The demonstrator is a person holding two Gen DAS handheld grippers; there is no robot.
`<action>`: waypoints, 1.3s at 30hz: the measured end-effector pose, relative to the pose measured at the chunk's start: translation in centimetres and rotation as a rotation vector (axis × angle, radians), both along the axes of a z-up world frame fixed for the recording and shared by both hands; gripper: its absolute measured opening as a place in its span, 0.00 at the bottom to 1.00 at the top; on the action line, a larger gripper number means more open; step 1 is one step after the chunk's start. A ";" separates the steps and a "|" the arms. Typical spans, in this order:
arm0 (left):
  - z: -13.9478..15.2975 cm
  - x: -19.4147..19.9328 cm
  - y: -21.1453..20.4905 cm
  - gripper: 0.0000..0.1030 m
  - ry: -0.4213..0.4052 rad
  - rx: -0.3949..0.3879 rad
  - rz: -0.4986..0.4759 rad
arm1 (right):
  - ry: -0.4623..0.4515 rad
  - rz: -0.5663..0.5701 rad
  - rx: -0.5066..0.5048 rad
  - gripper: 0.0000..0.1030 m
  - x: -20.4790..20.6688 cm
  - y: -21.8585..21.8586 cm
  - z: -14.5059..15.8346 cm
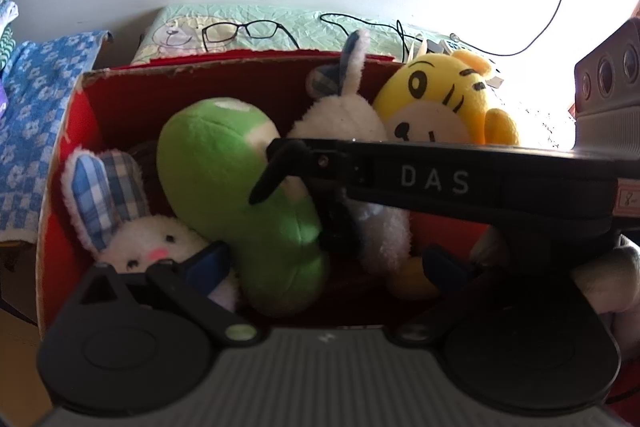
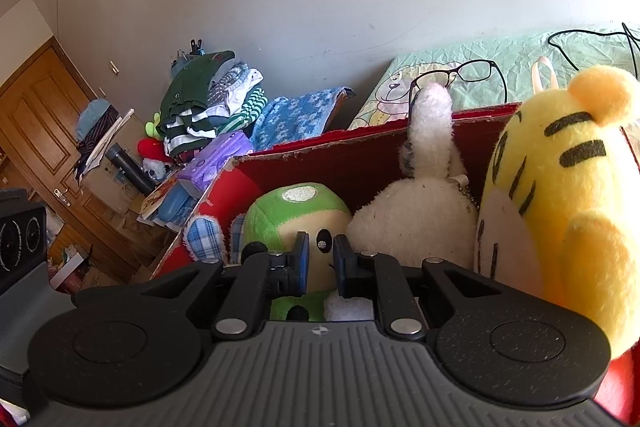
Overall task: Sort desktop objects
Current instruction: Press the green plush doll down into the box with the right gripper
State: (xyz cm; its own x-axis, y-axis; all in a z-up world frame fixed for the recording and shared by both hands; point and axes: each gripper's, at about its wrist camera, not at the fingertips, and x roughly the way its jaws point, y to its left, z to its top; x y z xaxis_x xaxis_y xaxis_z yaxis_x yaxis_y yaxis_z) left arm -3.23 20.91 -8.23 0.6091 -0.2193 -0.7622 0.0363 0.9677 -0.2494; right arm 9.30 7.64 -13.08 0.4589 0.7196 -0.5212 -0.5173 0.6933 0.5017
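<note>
The green plush mushroom with white spots and a cream face (image 1: 224, 187) lies in the open red cardboard box (image 1: 120, 99), leaning from 11 o'clock down to 6 o'clock in my left camera's view. My left gripper (image 1: 326, 263) is spread wide over the box. Its blue pads (image 1: 208, 261) stand at 8 and 4 o'clock of the mushroom's lower end. That end sits between them and neither pad presses on it.

My right gripper (image 2: 322, 263) reaches in from 3 o'clock across the left view, its tip against the mushroom's side. In its own view the pads are drawn almost together. Only a narrow slit is left, through which the mushroom's cream face shows. I can see nothing pinched between them.

At 8 o'clock of the mushroom a white fleece rabbit with blue checked ears (image 1: 132, 227) is tucked into the box's corner. At 2 o'clock a second white fleece rabbit (image 1: 340, 115) stands with one ear up above the rim. Just beside it, at 3 o'clock, sits a yellow plush tiger with black stripes (image 1: 440, 95).

Beyond the box, at 12 o'clock, black-framed spectacles (image 1: 244, 31) lie on a pale green quilted cloth (image 1: 304, 27). A black cable (image 1: 560, 11) trails at 1 o'clock and a blue flowered towel (image 1: 36, 107) hangs at 9 o'clock.
</note>
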 end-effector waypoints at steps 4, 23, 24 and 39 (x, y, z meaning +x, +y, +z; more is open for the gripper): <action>0.0 0.0 0.0 1.00 -0.002 0.002 -0.010 | -0.014 0.001 0.008 0.17 -0.1 -0.1 0.0; -0.1 0.0 -0.2 1.00 -0.005 0.005 -0.009 | -0.065 -0.011 0.008 0.19 -0.5 -0.2 0.2; -0.1 0.0 -0.2 1.00 -0.008 0.005 -0.008 | -0.067 -0.011 0.006 0.19 -0.5 -0.1 0.3; -0.1 0.0 -0.3 1.00 -0.014 0.007 -0.006 | -0.098 -0.009 0.001 0.19 -0.7 0.2 0.4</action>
State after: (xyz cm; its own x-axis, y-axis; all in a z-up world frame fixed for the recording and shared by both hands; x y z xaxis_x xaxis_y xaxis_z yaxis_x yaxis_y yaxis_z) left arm -3.21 20.59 -8.36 0.6183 -0.2176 -0.7552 0.0453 0.9692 -0.2422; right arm 8.57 7.84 -12.68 0.5145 0.7154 -0.4727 -0.5574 0.6979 0.4496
